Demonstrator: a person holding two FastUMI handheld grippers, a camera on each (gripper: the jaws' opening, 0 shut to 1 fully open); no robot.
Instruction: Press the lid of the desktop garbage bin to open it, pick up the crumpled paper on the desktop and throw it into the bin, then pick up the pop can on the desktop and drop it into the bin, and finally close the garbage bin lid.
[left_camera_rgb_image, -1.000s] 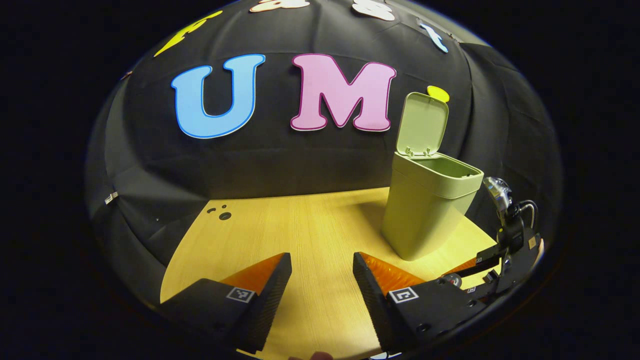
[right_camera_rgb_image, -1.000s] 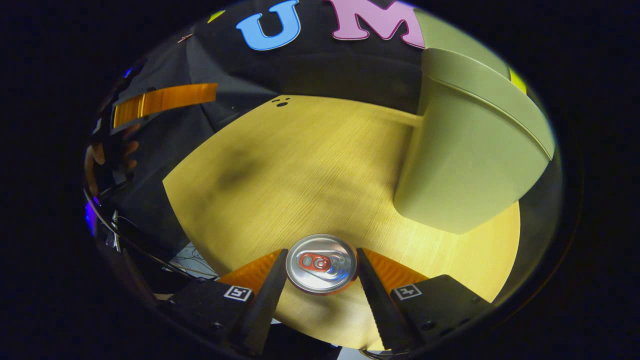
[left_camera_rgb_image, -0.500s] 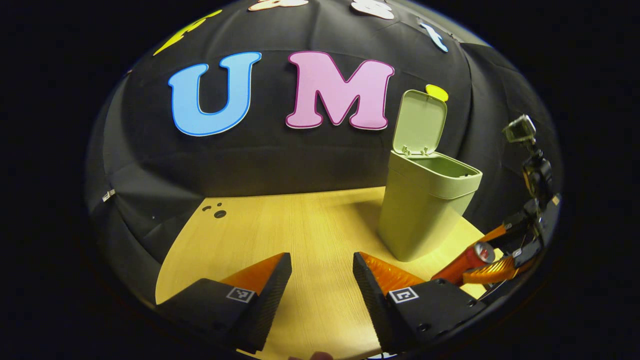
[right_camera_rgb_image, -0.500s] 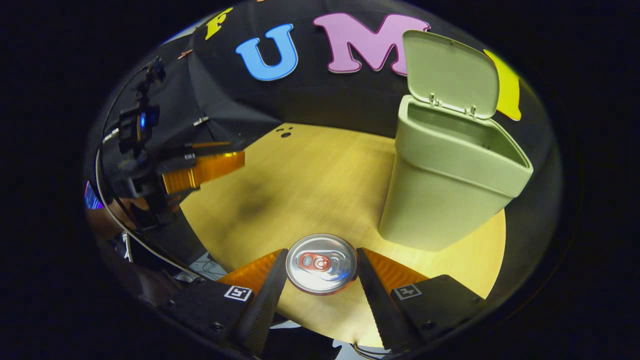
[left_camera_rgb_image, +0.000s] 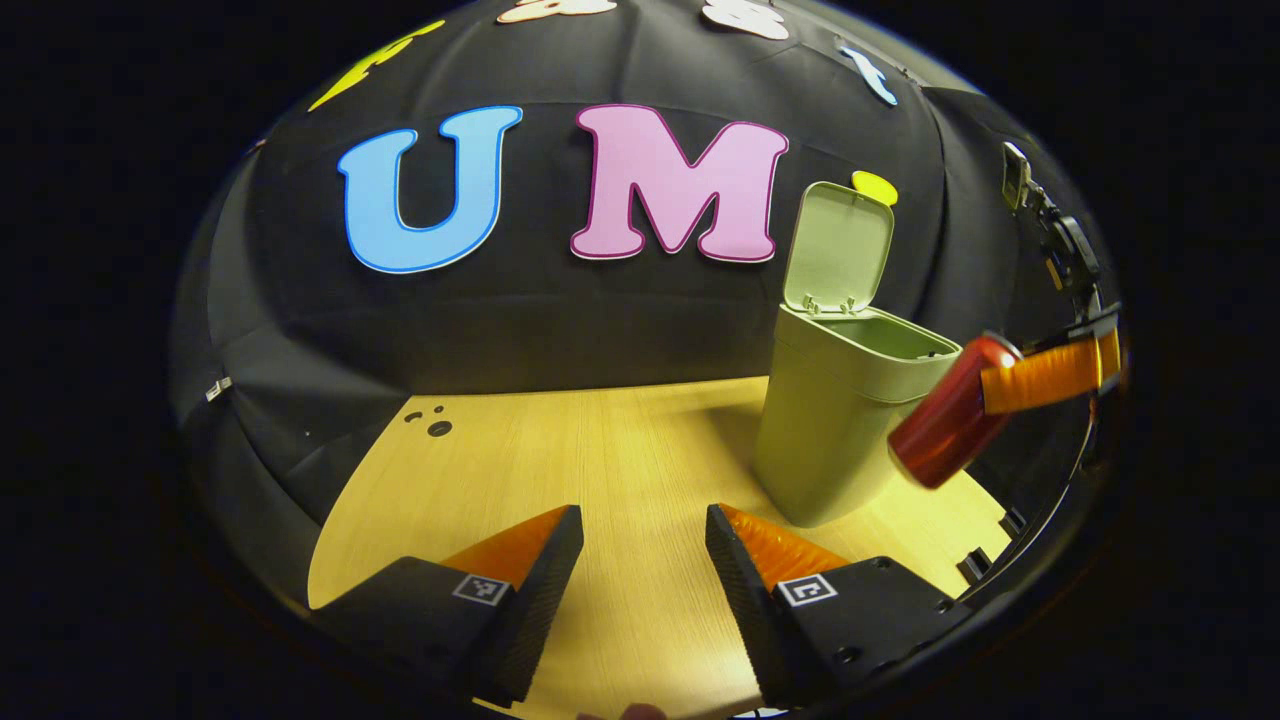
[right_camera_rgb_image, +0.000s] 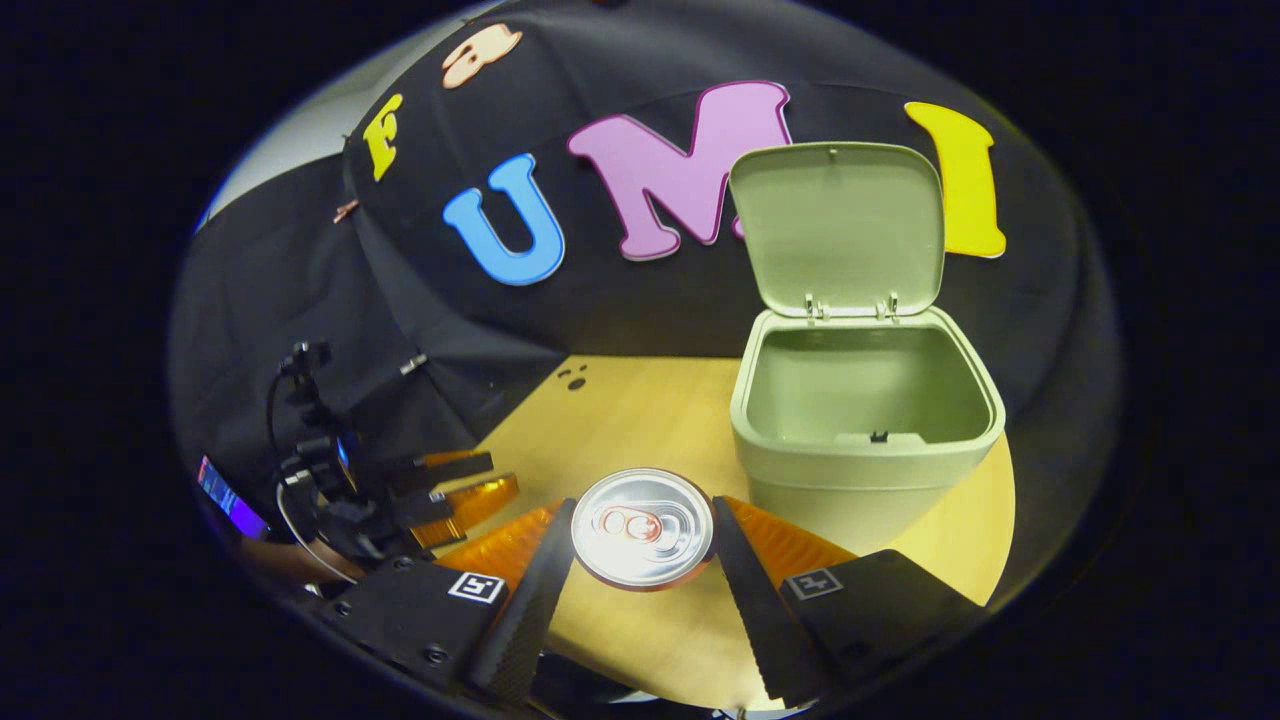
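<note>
Light from above brightens the table (left_camera_rgb_image: 600, 470) against the dark wall. The can top (right_camera_rgb_image: 642, 527) glares. Fisheye bends the edges; the can (left_camera_rgb_image: 945, 420) is slightly blurred.

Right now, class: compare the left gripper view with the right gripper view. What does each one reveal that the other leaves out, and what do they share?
Left gripper view: the can's red side, tilted in the air beside the bin, and the left gripper open over the wooden table.

Right gripper view: the can's silver top between the right gripper fingers, and inside the bin, though not its floor.

Both: the green bin, lid raised, on the table.
</note>
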